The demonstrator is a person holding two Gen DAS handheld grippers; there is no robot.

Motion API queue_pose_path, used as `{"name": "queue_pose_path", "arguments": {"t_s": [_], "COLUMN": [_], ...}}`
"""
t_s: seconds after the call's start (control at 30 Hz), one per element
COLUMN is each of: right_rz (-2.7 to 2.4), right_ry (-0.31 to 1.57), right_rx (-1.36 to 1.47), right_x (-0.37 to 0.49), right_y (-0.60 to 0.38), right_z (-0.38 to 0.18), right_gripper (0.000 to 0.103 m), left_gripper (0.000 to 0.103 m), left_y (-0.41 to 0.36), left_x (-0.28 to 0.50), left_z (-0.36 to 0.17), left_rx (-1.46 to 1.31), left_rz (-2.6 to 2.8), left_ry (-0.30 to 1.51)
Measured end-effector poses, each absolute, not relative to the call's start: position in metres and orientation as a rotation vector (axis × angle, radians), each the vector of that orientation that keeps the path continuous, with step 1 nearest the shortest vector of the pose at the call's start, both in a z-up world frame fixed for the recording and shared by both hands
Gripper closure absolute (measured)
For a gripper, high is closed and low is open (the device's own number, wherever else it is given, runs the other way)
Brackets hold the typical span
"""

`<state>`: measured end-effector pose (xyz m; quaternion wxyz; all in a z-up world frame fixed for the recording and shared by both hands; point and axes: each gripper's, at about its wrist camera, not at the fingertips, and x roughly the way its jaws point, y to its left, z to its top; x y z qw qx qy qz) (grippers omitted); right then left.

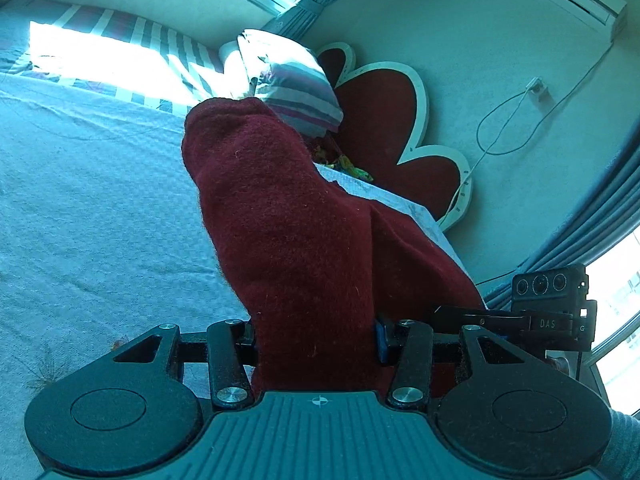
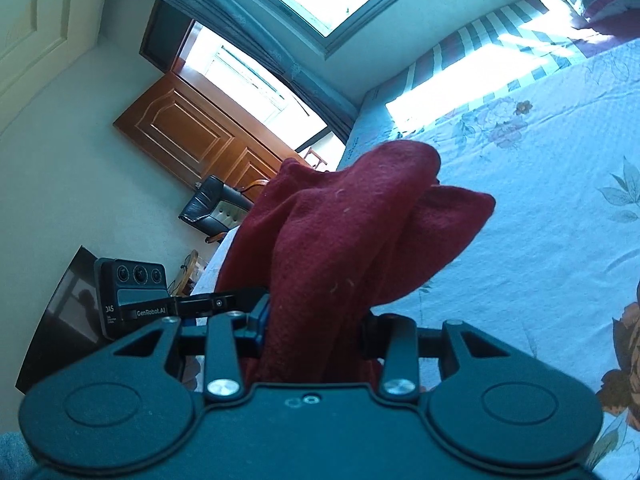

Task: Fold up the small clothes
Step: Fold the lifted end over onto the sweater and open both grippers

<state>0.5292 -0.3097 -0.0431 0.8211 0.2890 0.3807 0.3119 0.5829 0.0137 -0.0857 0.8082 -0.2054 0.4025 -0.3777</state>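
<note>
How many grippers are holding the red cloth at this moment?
2. The left gripper is shut on the red cloth, and the right gripper is shut on it too, above the bed.

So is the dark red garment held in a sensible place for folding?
Seemingly yes. Each gripper, left and right, pinches an edge of the dark red garment, so the cloth hangs bunched. Edge or corner grips, from the sides above the bed, suit folding; exact corners are hidden.

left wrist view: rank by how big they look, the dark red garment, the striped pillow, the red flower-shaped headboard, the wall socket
1. dark red garment, though it is nearest the lens
2. red flower-shaped headboard
3. striped pillow
4. wall socket
</note>
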Motion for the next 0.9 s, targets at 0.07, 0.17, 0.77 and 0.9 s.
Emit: {"name": "queue_pose_path", "arguments": {"t_s": [0.07,0.17,0.77,0.9], "right_rz": [0.653,0.639,0.562,0.441], "right_ry": [0.833,0.863,0.755,0.889], "right_rx": [0.624,0.633,0.324,0.071], "right_x": [0.542,0.555,0.526,0.535], "right_y": [-0.313,-0.317,-0.304,-0.283], "right_z": [-0.059,-0.078,-0.054,-0.081], "right_gripper": [0.064,0.064,0.048,0.043], "left_gripper": [0.056,0.056,0.026,0.015], "left_y": [0.005,-0.005,0.006,0.009], "left_x": [0.592,0.603,0.574,0.571], "left_z": [-0.097,-0.114,-0.111,-0.126], "left_rx": [-0.429,-0.43,-0.249,-0.248], "left_rz": [-0.793,-0.777,-0.548,-0.472], "left_ry": [0.882,0.915,0.881,0.9]}}
